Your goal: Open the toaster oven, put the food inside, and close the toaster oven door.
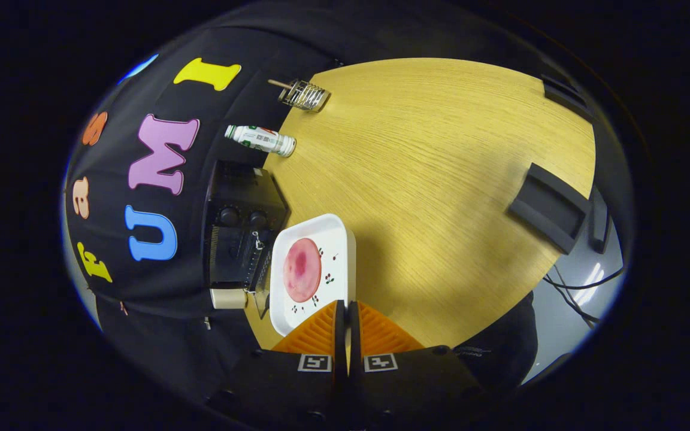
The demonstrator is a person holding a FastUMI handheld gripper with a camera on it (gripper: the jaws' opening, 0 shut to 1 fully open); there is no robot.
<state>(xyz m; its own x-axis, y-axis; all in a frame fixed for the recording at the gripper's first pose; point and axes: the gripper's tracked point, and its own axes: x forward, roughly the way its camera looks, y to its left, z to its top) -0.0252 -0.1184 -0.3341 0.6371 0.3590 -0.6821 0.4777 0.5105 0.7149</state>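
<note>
The jaws (347, 311) grip the plate (333, 239) by its rim, so the food (302, 269) stays level. The oven (240, 239), just beside, looks open.

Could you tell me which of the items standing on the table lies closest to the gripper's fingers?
The white plate with the pink food, just ahead of the shut gripper; toaster oven, bottle and wire rack sit farther.

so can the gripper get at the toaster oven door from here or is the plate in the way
Probably yes. The gripper, fingers nearly shut on nothing, sits over the white plate's near edge. The toaster oven stands just beside the plate, its door side facing it; nothing stands between them.
</note>
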